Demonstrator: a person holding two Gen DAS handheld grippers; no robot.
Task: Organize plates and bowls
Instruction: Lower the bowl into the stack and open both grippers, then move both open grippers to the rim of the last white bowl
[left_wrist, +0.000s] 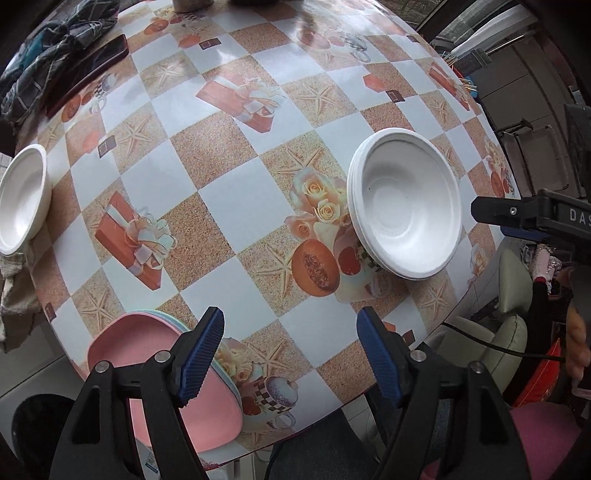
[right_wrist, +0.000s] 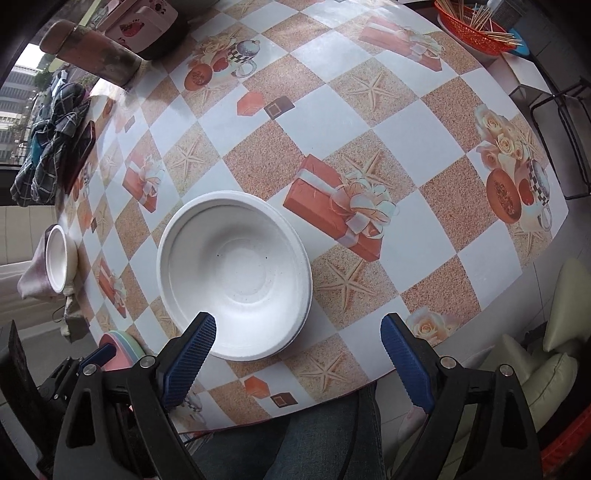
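White bowls sit nested in a stack on the patterned table, at about 9 o'clock of the table centre in the right wrist view. Right gripper hangs above the stack's near rim, jaws spread, nothing between them. Left gripper also released, empty, over the table's near edge; pink plates lie just at its 8 o'clock. Another white bowl sits at the table's far 9 o'clock edge.
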